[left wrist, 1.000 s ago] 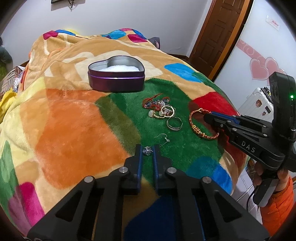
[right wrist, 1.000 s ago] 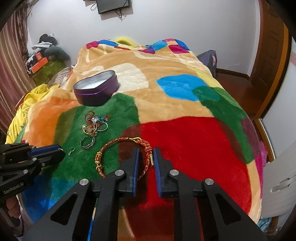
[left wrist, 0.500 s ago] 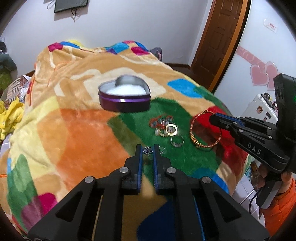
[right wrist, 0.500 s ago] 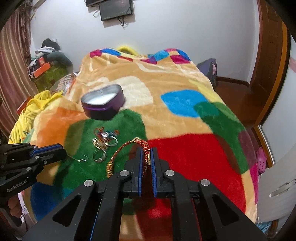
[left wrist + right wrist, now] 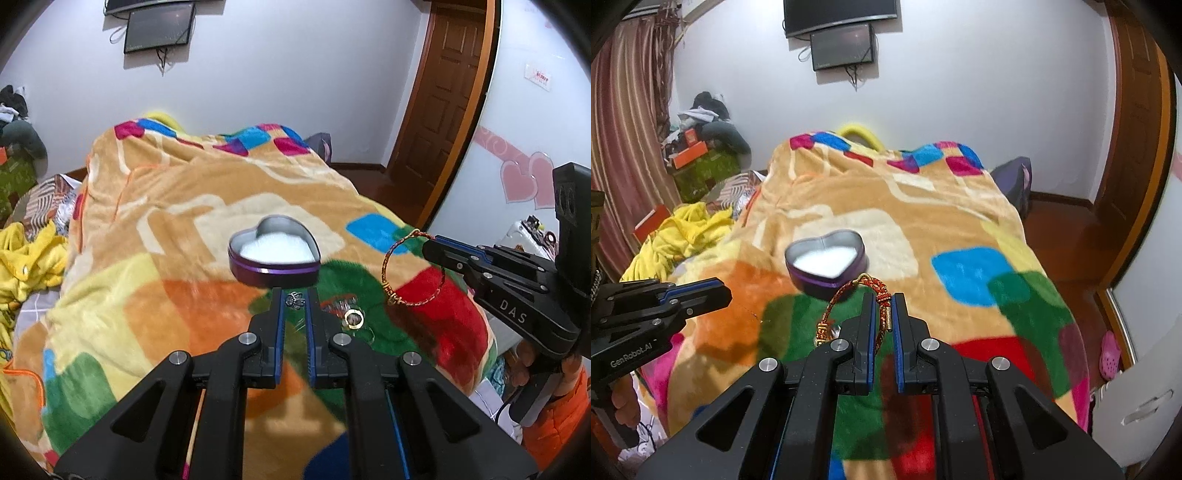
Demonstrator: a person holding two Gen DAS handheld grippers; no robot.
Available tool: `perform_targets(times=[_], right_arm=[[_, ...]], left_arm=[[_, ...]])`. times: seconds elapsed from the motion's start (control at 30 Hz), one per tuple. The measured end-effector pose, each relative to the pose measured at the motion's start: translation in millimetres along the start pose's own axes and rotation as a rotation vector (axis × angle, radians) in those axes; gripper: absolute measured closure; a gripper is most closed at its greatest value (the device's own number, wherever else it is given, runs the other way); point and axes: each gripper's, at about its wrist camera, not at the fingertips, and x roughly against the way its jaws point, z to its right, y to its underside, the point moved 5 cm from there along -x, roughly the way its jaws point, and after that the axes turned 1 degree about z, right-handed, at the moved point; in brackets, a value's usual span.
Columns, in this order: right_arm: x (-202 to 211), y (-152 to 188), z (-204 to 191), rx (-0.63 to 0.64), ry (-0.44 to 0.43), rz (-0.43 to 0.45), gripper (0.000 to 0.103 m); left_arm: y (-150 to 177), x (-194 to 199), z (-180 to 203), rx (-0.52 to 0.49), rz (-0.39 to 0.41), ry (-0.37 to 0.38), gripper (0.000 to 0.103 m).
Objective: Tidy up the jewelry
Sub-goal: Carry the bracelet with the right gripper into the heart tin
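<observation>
A purple heart-shaped tin (image 5: 274, 254) with white lining sits open on the colourful blanket; it also shows in the right wrist view (image 5: 826, 263). My left gripper (image 5: 294, 300) is shut on a small silver earring (image 5: 294, 300), held above the blanket just in front of the tin. My right gripper (image 5: 882, 310) is shut on a red and gold braided bracelet (image 5: 849, 302), which hangs in the air right of the tin in the left wrist view (image 5: 410, 273). A gold ring (image 5: 354, 319) and beaded pieces (image 5: 338, 303) lie on the green patch.
The blanket (image 5: 166, 229) covers a bed. Yellow clothes (image 5: 683, 232) and boxes lie at the left. A wooden door (image 5: 443, 110) stands at the right. A screen (image 5: 842, 46) hangs on the far wall.
Both grippers have risen off the blanket and moved toward the tin. The right gripper closed on the bracelet and lifted it. The left one carries the earring up.
</observation>
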Motion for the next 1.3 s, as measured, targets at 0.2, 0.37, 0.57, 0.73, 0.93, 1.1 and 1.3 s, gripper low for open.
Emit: perform_targets(times=[0.2, 0.37, 0.57, 0.73, 0.93, 1.1, 1.3], right_arm=[[-4.5, -14.1, -7.6, 0.004, -0.017, 0.028, 0.096], [-11.8, -26.9, -12.4, -0.001, -0.034, 0.05, 0.096], [-24.2, -38.8, -16.6, -0.003, -0.053, 0.061, 0.096], [-38.3, -44.3, -19.5, 0.001, -0.065, 0.055, 0.096], [-58.5, -45.4, -20.2, -0.007, -0.086, 0.026, 0.096], [-76.8, -42.5, -22.0, -0.006, -0.101, -0.01, 0.096], [-92.9, -41.0, -23.8, -0.002, -0.129, -0.046, 0.096]], left_arm=[[-19.7, 5.0, -7.4, -0.006, 0.045, -0.015, 0.094], [-36.0, 3.5, -12.8, -0.013, 0.07, -0.03, 0.094], [-48.4, -6.4, -18.3, -0.017, 0.079, -0.041, 0.094], [-55.5, -17.4, -23.5, -0.014, 0.075, -0.043, 0.094], [-60.5, -34.0, -29.6, -0.017, 0.061, -0.046, 0.094], [-59.4, -52.0, -34.0, -0.013, 0.032, -0.047, 0.094], [-56.5, -72.4, -37.9, -0.013, -0.003, -0.042, 0.094]])
